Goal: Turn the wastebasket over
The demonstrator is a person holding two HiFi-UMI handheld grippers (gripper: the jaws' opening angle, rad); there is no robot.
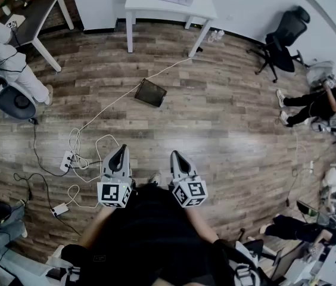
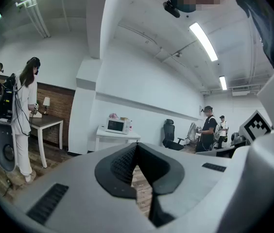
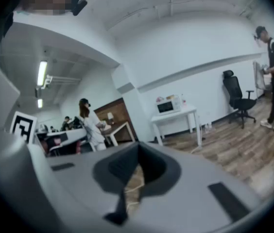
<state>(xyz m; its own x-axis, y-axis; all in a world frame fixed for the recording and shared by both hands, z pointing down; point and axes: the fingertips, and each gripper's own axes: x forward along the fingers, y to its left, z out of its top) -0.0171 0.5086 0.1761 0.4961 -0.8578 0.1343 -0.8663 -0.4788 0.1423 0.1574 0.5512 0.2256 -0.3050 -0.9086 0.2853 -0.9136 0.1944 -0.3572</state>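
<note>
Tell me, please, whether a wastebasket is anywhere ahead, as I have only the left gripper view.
Observer: Yes, the head view shows a dark boxy thing, likely the wastebasket, lying on the wood floor between you and the white table.
Operator: Is the right gripper holding anything?
Observer: No, the right gripper is shut and empty, beside the left gripper.
Operator: Anything else on the floor nearby?
Observer: A white power strip and cables lie left of the grippers.
</note>
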